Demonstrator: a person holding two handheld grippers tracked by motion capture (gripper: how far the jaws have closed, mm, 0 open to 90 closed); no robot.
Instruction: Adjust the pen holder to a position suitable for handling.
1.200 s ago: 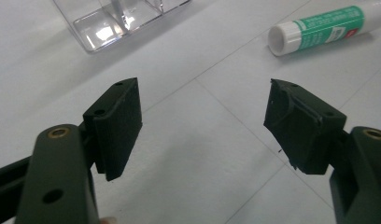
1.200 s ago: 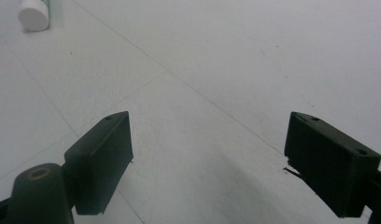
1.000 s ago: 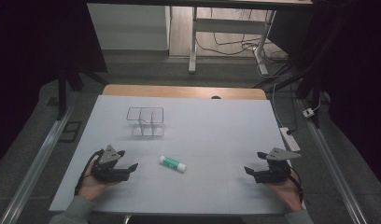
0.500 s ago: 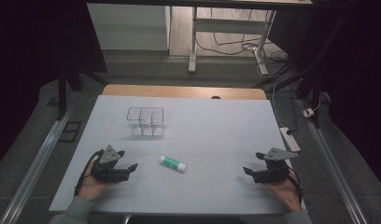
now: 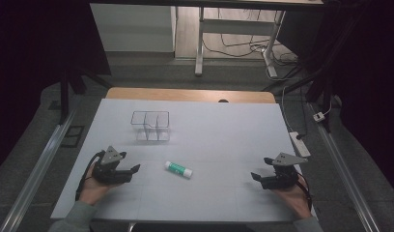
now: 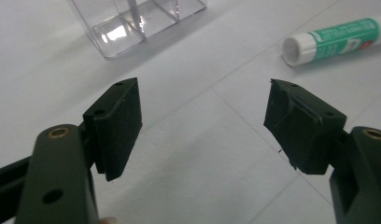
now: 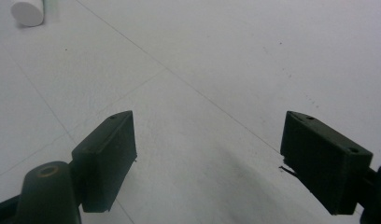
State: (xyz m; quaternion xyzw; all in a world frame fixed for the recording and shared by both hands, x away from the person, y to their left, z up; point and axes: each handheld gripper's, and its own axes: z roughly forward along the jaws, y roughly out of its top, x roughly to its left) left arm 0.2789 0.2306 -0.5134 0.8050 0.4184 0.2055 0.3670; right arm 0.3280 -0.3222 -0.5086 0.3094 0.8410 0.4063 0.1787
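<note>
Clear plastic divided organizer (image 5: pixel 150 126), compartments empty, standing beyond the glue stick (image 5: pixel 178 169). Left gripper (image 5: pixel 133 170) and right gripper (image 5: pixel 254 176) both spread wide, holding nothing. Glue stick (green label, white cap, cylindrical) lying flat on the smooth white table (image 5: pixel 219 140), between both grippers.

**Print on the glue stick too blurred to be read**

White lettering is seen on the green label of the glue stick (image 6: pixel 335 39), but no word, brand or number can be made out. No other writing is found on anything else.
</note>
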